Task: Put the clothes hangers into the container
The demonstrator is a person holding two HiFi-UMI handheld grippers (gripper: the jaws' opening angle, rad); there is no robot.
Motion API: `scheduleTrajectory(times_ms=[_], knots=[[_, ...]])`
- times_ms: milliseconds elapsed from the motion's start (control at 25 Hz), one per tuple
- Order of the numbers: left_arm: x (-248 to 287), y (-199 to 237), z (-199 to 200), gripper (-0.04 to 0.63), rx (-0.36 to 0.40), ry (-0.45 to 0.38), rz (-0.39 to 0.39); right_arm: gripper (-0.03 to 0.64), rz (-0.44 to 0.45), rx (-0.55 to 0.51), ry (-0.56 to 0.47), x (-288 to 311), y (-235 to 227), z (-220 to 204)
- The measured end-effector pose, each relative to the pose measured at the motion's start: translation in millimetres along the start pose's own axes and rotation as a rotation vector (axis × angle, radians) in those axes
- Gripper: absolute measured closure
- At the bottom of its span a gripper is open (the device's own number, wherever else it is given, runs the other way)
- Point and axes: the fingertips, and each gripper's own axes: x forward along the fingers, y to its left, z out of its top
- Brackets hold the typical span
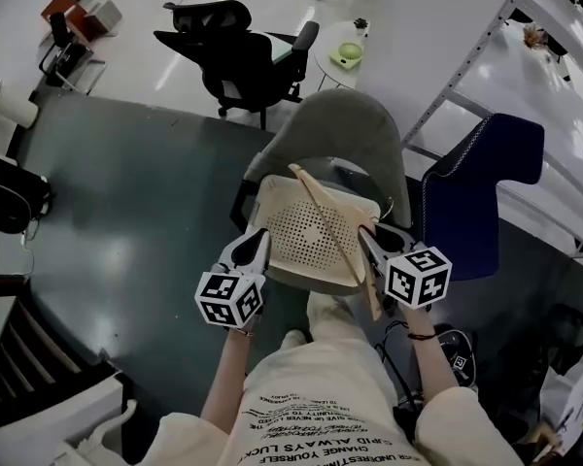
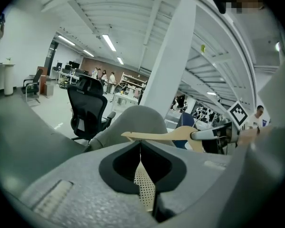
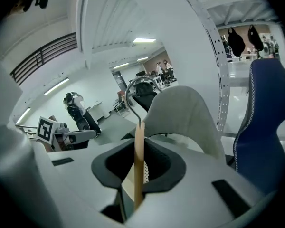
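A cream perforated basket (image 1: 311,231) rests on the seat of a grey chair (image 1: 345,134). My left gripper (image 1: 257,249) is shut on the basket's near left rim; in the left gripper view the perforated wall (image 2: 145,184) shows between the closed jaws of that gripper (image 2: 141,148). A wooden clothes hanger (image 1: 332,226) lies slanted across the basket's top. My right gripper (image 1: 371,245) is shut on the hanger's near end. In the right gripper view the hanger's wood (image 3: 138,165) stands edge-on between the jaws of my right gripper (image 3: 138,144), its metal hook (image 3: 131,96) curving away ahead.
A blue chair (image 1: 476,192) stands right of the grey chair, beside a white metal rack (image 1: 486,47). A black office chair (image 1: 243,61) and a small round white table (image 1: 340,51) are behind. The person's legs (image 1: 316,396) are just below the basket.
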Motion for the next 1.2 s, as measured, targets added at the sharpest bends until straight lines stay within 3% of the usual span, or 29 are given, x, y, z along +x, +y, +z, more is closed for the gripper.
scheduleTrajectory(times_ms=[520, 1200], knots=[[66, 10, -44, 0.572, -0.109, 0.118, 0.032, 0.561, 0.114, -0.014, 0.207, 64, -43, -35], [109, 23, -104, 0.572, -0.199, 0.243, 0.025, 0.561, 0.168, 0.129, 0.350, 135, -58, -89]])
